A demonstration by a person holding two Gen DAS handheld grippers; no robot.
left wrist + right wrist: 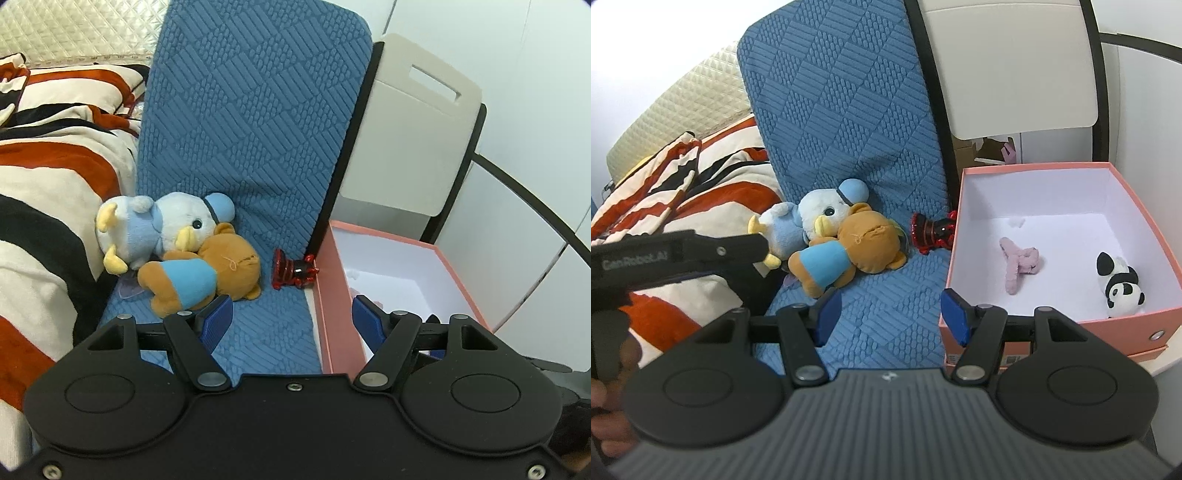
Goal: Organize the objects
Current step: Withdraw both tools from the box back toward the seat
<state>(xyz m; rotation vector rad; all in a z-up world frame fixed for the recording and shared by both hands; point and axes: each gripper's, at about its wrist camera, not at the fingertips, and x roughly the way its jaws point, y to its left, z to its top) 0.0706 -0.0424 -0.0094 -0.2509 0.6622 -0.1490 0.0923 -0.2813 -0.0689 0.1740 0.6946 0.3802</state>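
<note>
A white-and-blue plush duck (166, 225) (820, 214) and a brown bear in a blue shirt (218, 273) (857, 251) lie together on the blue textured seat cover (258, 147). A red claw clip (293, 273) (932, 232) lies beside the pink box (332, 295) (1034, 166). Inside the box are a pink hair clip (1019, 264) and a small panda plush (1121, 284). My left gripper (293, 321) hovers open just short of the bear, holding nothing. My right gripper (891, 317) is open over the seat near the box's left wall, with nothing between its pads.
A striped orange, black and cream blanket (48, 184) is piled left of the seat. A white chair back (413, 122) stands behind the box. The black housing of the left gripper (683, 251) and a hand (605, 406) show at the left of the right wrist view.
</note>
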